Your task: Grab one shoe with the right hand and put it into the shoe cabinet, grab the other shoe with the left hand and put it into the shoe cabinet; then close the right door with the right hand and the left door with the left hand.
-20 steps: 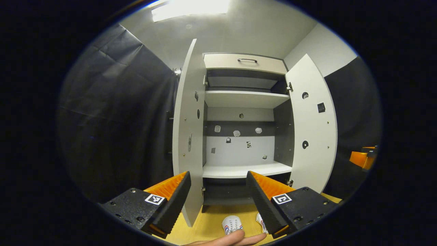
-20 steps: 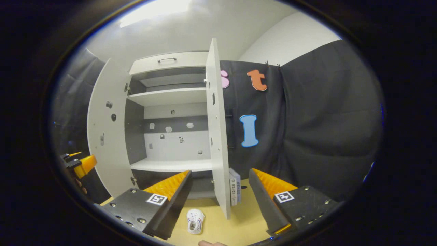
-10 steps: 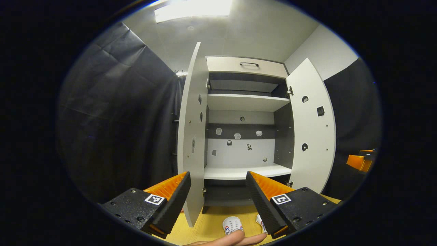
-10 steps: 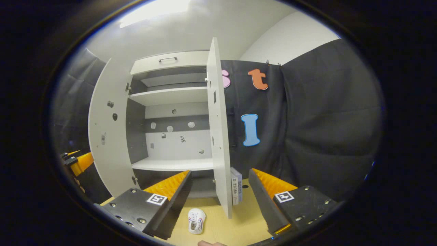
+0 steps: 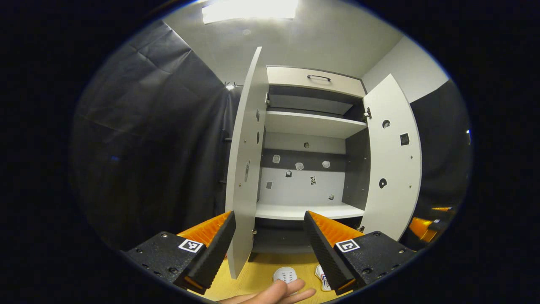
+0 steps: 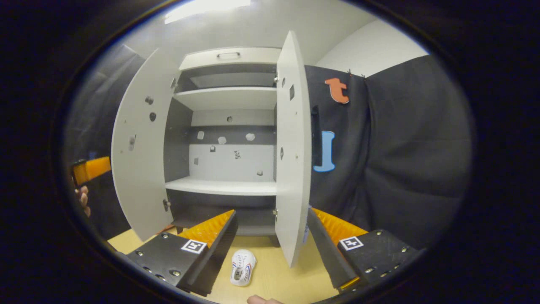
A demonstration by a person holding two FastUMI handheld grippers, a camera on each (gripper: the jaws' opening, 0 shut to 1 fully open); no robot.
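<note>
With your right gripper (image 6: 270, 249) jaws apart and empty, the small white shoe (image 6: 242, 272) lies on the floor just below between them; it looks light and soft, so pinch across its sides

Bright rectangular ceiling light panel (image 5: 249, 9) overhead — blown-out glare, tall white open-doored shoe cabinet (image 5: 312, 126) evenly lit, dim black cloth walls, strong fisheye bending at edges — sharp centre.
</note>
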